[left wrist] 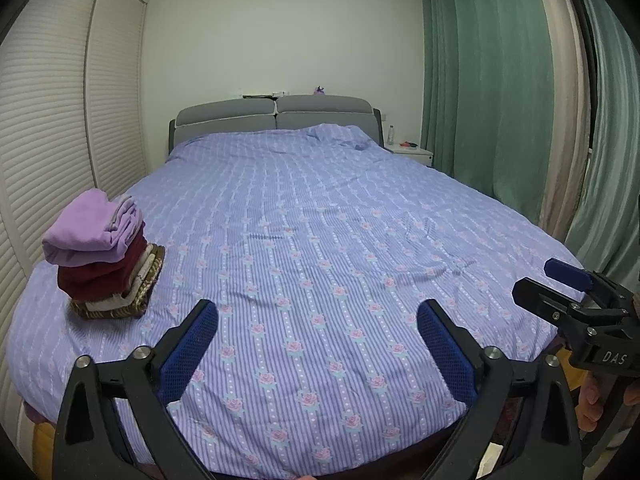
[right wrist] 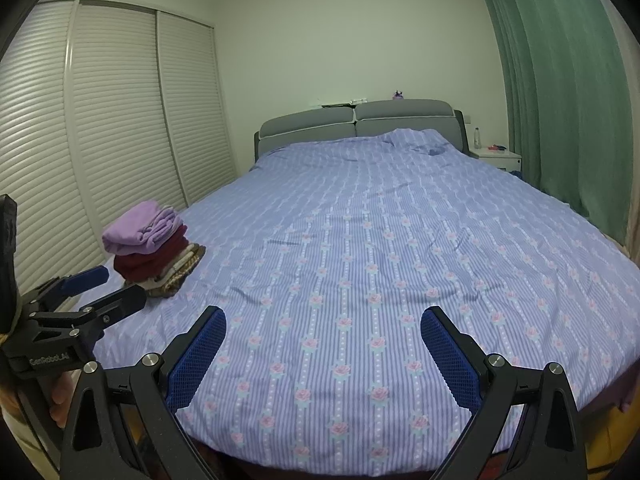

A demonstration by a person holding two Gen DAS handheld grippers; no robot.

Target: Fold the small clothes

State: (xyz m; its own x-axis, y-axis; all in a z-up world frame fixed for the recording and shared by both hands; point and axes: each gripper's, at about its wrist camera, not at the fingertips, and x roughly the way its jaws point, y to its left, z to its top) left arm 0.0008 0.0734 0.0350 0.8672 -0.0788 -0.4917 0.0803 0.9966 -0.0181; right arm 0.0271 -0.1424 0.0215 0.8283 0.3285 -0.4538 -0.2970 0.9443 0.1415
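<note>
Sitting at the near left edge of the bed [left wrist: 320, 208], the stack of folded clothes [left wrist: 106, 256] has a lilac piece on top, dark red under it and a brown patterned one at the bottom. I hold my left gripper [left wrist: 318, 344] and right gripper [right wrist: 324, 348] above the near bedspread, both spread wide and empty, well apart from the stack.
</note>
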